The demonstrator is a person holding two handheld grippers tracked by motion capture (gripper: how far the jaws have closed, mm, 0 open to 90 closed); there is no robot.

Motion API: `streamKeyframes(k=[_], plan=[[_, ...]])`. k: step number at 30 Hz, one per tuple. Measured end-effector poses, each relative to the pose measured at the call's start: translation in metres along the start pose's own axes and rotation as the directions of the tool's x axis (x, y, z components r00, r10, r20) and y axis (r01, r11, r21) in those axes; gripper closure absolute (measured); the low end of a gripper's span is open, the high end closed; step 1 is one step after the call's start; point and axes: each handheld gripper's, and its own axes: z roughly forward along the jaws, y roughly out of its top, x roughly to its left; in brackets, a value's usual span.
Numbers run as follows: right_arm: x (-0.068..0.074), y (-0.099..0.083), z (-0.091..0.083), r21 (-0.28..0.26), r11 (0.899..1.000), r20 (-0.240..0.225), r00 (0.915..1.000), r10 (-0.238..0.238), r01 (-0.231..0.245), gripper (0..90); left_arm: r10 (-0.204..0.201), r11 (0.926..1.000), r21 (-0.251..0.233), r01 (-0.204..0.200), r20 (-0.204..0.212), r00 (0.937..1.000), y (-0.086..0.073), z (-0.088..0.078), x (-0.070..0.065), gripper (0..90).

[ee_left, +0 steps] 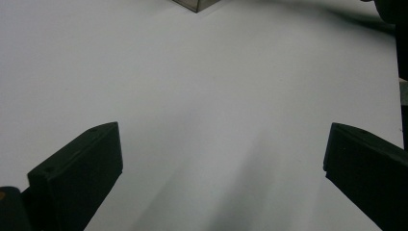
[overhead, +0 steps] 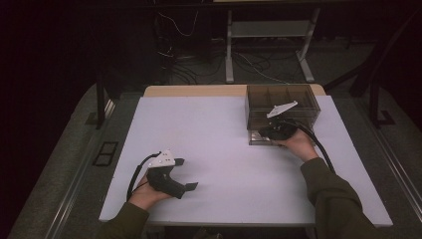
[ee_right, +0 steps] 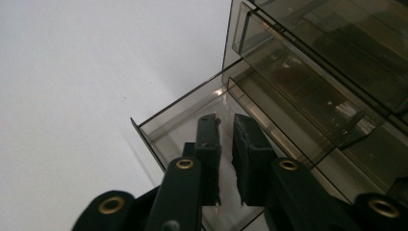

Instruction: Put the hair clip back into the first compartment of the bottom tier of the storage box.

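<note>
Right gripper (ee_right: 226, 125) inside drawer (ee_right: 159, 120) (pulled out)

Both tools held low, one wide apart, one nearly closed

The left tool (overhead: 185, 174) lay near the front left of the tabletop (overhead: 214, 149), gripped by the left hand (overhead: 144, 195) with its sleeved forearm entering from the bottom edge; its jaws stood wide apart with nothing between them, and its cable looped back beside the wrist. The right tool (ee_right: 226, 144) was reached forward at the right side by the right hand (overhead: 298, 144), arm extended; its jaws were drawn almost together, a narrow gap left, clamping nothing visible.
</note>
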Motion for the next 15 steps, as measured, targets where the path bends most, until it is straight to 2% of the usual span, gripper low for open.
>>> streamKeyframes(k=[6,10,15], plan=[[0.001,0.003,-0.008,-0.028,1.0,-0.024,0.9997,0.008,-0.009,73.2,0.0,1.0,0.001,0.0,-0.001,1.0,0.0,0.0,0.0,0.0],[0.0,0.003,-0.015,-0.044,0.999,-0.035,0.999,0.029,-0.031,70.1,0.002,1.0,-0.002,-0.002,-0.003,1.0,0.0,0.0,0.0,0.0],[0.0,0.0,-0.023,-0.069,0.996,-0.049,0.9975,0.051,-0.054,62.1,0.001,1.0,-0.002,-0.001,-0.005,1.0,0.001,-0.001,-0.001,0.0]])
